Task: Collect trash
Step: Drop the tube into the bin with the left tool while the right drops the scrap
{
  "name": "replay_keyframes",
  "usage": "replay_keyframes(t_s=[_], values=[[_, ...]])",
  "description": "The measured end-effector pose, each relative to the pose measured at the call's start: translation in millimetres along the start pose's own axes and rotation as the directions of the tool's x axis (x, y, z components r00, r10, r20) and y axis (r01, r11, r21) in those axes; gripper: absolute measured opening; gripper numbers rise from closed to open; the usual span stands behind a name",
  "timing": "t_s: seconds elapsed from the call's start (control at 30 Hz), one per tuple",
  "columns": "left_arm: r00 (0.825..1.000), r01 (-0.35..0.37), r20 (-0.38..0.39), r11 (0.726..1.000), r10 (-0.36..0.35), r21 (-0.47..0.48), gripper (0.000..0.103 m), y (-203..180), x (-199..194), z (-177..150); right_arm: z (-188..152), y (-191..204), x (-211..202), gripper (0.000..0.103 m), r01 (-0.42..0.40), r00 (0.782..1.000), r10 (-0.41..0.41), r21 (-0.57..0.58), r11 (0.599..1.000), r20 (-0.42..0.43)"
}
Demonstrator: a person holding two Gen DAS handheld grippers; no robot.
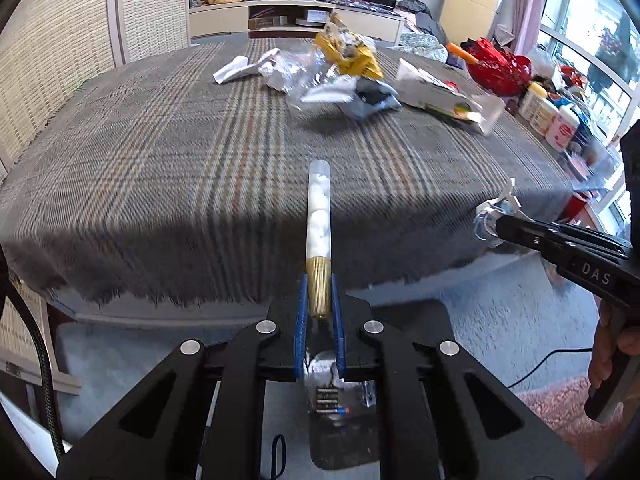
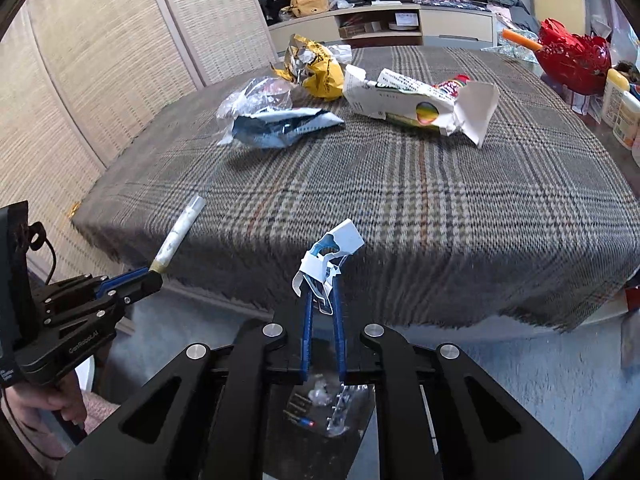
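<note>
My left gripper point(image 1: 319, 286) is shut on a clear tube with a gold cap point(image 1: 318, 216), filled with white cotton; it holds the tube off the near edge of the plaid-covered table point(image 1: 160, 152). The tube also shows in the right wrist view point(image 2: 178, 230). My right gripper point(image 2: 320, 280) is shut on a torn white and blue wrapper point(image 2: 330, 256), held over the table's near edge; it shows at the right of the left wrist view point(image 1: 494, 218). More trash lies at the far side: a yellow bag point(image 2: 320, 68), a clear plastic wrapper point(image 2: 256, 98), a blue-white packet point(image 2: 280, 126), a torn white carton point(image 2: 420, 104).
A red basket point(image 2: 572, 56) and several white jars point(image 2: 620, 104) stand at the table's far right. A low TV cabinet point(image 2: 384, 20) is behind the table. Woven panels point(image 2: 80, 100) line the left. Pale carpet point(image 2: 540, 380) lies below.
</note>
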State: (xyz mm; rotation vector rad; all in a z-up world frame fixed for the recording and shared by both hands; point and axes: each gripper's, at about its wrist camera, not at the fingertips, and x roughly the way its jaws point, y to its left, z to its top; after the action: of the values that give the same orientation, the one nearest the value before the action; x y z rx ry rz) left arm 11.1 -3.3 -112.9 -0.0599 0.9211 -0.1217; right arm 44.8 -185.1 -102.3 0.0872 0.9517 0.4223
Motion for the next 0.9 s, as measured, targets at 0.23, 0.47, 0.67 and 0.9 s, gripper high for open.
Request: replay_keyframes(t_s=[0.23, 0.47, 0.67, 0.9], values=[[0.998, 0.031, -0.062, 1.000, -0.031, 0.004, 0.010, -16.9, 1.2, -41.9, -36.7, 10.0, 6.5, 0.011, -0.015, 0.998, 0.015, 0.004, 1.000, -0.061], [0.987, 0.060, -0.146, 0.998, -0.060, -0.007, 0.010, -25.8, 14.4, -77.1, -66.8, 10.9, 24.7, 0.011, 0.000, 0.988, 0.003, 0.019, 1.000, -0.155], [0.976, 0.077, -0.202, 0.997, -0.080, -0.023, 0.010, -29.4, 25.9, -100.1, -87.7, 9.3, 35.4, 0.011, -0.002, 0.978, 0.013, 0.055, 0.999, -0.209], [0.965, 0.094, -0.243, 0.995, -0.098, -0.030, 0.011, -34.6, 37.4, -114.7, -94.4, 9.0, 41.0, 0.014, -0.015, 0.973, 0.034, 0.086, 0.996, -0.226]])
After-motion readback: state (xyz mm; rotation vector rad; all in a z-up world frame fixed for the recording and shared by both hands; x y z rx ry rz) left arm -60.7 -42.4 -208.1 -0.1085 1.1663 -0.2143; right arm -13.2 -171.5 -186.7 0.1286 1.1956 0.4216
